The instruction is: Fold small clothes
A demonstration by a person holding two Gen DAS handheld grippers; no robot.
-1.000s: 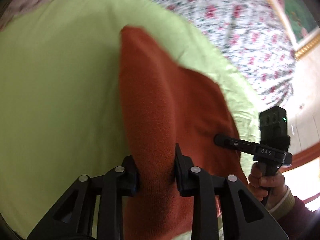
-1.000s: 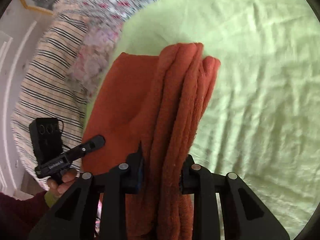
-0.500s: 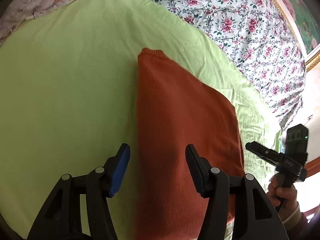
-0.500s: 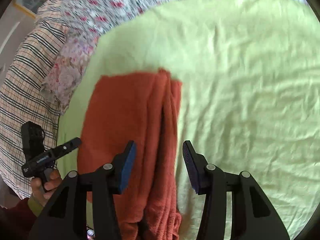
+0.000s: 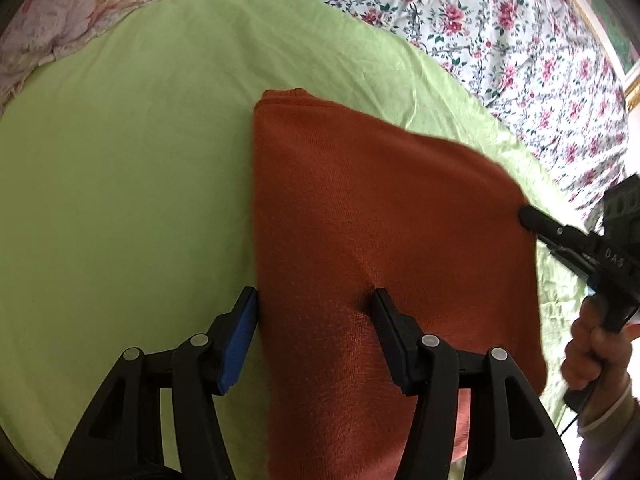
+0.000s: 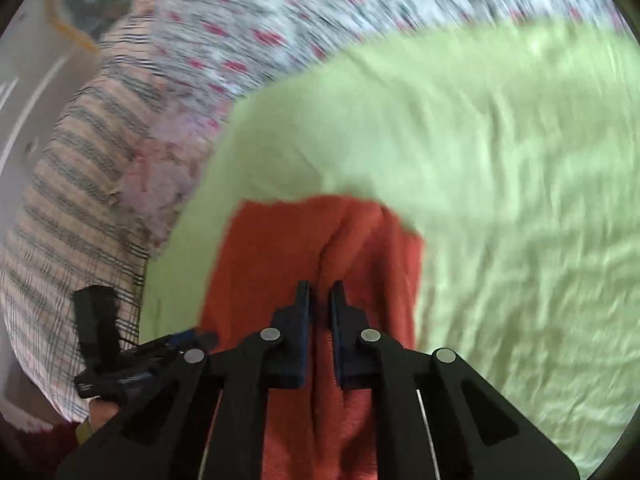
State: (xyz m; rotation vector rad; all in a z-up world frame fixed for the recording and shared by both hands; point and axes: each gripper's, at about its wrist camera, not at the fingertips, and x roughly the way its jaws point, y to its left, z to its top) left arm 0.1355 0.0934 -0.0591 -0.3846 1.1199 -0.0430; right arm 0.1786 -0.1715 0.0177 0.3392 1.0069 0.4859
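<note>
A rust-orange knitted garment (image 5: pixel 380 220) lies folded on a light green sheet (image 5: pixel 120 180). My left gripper (image 5: pixel 316 304) is open, its jaws standing on either side of the garment's left folded edge, with cloth between them. My right gripper (image 6: pixel 320 292) has its jaws nearly closed on a ridge of the same garment (image 6: pixel 280 248) near its right edge. The right gripper also shows at the right of the left wrist view (image 5: pixel 532 220), at the garment's far corner. The right wrist view is blurred by motion.
The green sheet (image 6: pixel 500 180) covers a bed with a floral cover (image 5: pixel 480 20) behind. A striped blanket (image 6: pixel 72 200) lies at the left in the right wrist view. A gold picture frame (image 5: pixel 632 88) is at the far right.
Both grippers opened and let go of the garment half a second ago. Now the right gripper has closed on a ridge of it; the left stays open and has moved closer.
</note>
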